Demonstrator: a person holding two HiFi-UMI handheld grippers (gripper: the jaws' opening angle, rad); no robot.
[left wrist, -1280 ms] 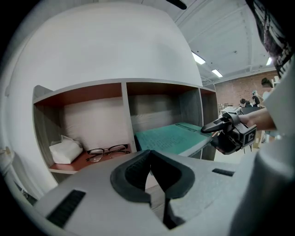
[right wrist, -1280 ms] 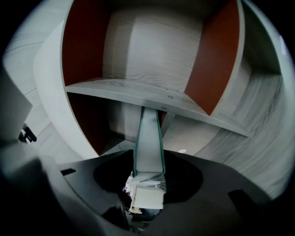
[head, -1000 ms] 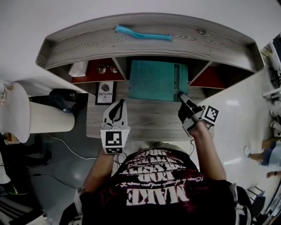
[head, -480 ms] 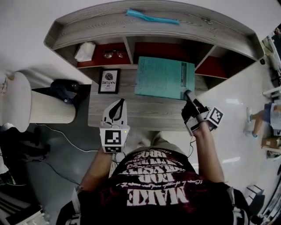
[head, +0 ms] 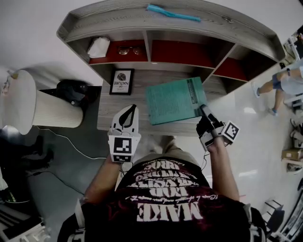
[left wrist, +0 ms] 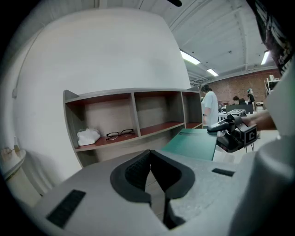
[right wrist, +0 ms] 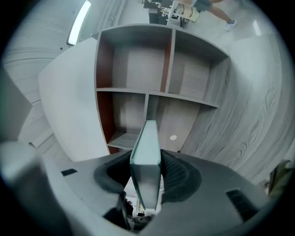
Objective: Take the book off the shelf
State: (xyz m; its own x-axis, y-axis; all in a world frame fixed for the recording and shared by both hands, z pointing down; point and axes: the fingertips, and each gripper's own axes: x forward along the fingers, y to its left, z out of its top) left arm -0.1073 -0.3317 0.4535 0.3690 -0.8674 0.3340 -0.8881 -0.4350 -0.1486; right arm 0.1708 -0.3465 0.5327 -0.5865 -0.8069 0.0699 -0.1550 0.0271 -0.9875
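Observation:
The teal book (head: 174, 100) is out of the shelf unit (head: 156, 28) and slightly askew above the desk top (head: 124, 101), its near corner past the front edge. My right gripper (head: 204, 111) is shut on the book's right near corner. In the right gripper view the book (right wrist: 146, 138) runs edge-on between the pads, pointing at the empty compartments. My left gripper (head: 132, 109) hovers over the desk's front left, shut and holding nothing; its tips (left wrist: 150, 154) meet. The left gripper view also shows the book (left wrist: 193, 143) and the right gripper (left wrist: 216, 129).
Glasses (head: 127, 50) and a white cloth (head: 98, 47) lie in the left red-lined compartment. A framed picture (head: 121, 81) lies on the desk's back left. A teal stick (head: 173, 12) rests on the shelf top. A white cylinder (head: 47, 113) stands at left. A person (head: 284, 80) walks at right.
The book has come out of the middle compartment toward me, turning slightly, with the right gripper shut on it throughout. The left gripper has hardly moved.

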